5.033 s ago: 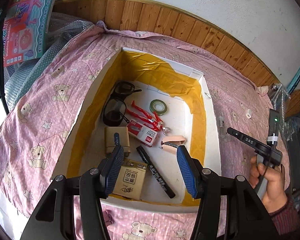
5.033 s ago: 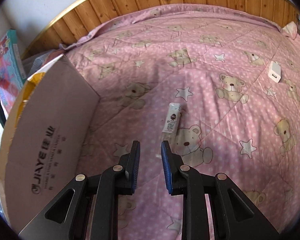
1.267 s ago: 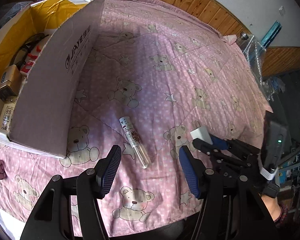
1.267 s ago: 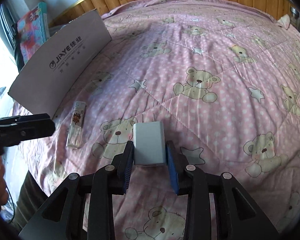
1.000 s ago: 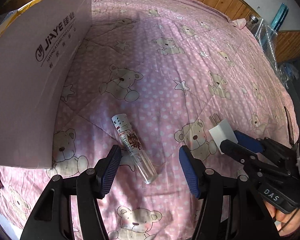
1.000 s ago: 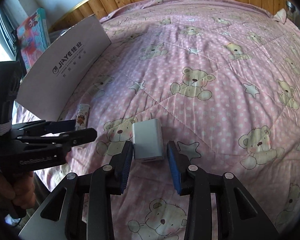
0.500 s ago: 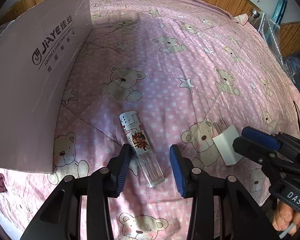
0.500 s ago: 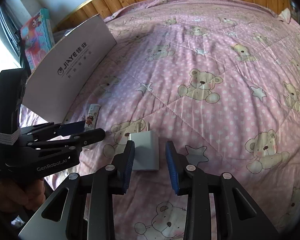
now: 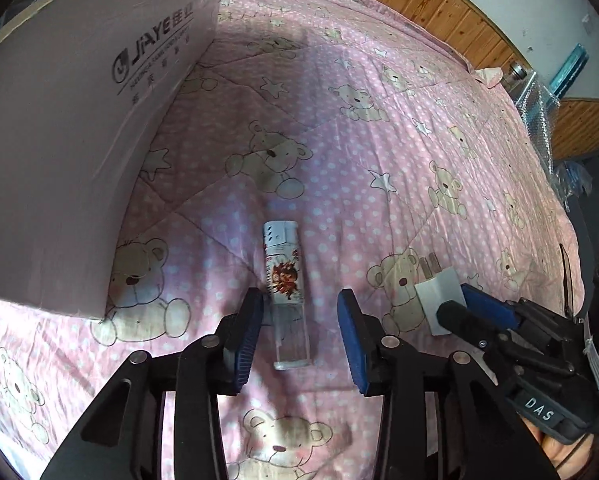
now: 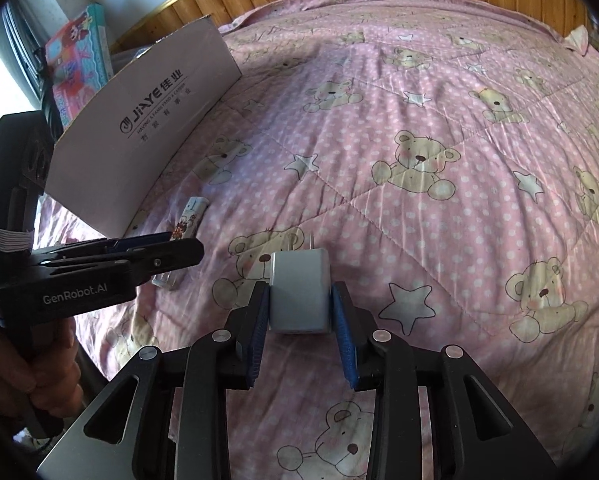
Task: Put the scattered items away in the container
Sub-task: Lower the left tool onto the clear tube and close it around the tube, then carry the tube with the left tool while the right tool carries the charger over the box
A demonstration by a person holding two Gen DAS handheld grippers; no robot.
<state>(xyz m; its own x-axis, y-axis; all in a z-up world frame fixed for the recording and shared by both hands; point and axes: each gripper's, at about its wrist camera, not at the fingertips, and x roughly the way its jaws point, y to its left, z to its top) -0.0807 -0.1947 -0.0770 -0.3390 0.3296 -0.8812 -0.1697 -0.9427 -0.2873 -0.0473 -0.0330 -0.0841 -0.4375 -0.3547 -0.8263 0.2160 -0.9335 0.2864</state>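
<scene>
A clear lighter with a cartoon sticker (image 9: 285, 292) lies on the pink quilt. My left gripper (image 9: 299, 334) is open, one blue pad on each side of the lighter's lower half, not pressing it. In the right wrist view the lighter (image 10: 188, 218) is partly hidden behind the left gripper (image 10: 179, 245). A white plug charger (image 10: 299, 296), prongs pointing away, sits between the pads of my right gripper (image 10: 299, 320), which is shut on it. The charger (image 9: 435, 296) shows at the right gripper (image 9: 453, 302). The white cardboard box (image 9: 79, 120) stands to the left, its inside hidden.
The bear-print quilt (image 10: 419, 100) covers the whole bed. Wood panelling (image 9: 439, 12) runs behind it. A colourful toy box (image 10: 79, 52) leans beyond the cardboard box (image 10: 147, 120). Bubble wrap and clutter (image 9: 539, 92) sit at the far right edge. A hand (image 10: 27, 368) holds the left gripper.
The left gripper has come down over the lighter and its jaws have narrowed around it. The right gripper's pads have closed in on the charger.
</scene>
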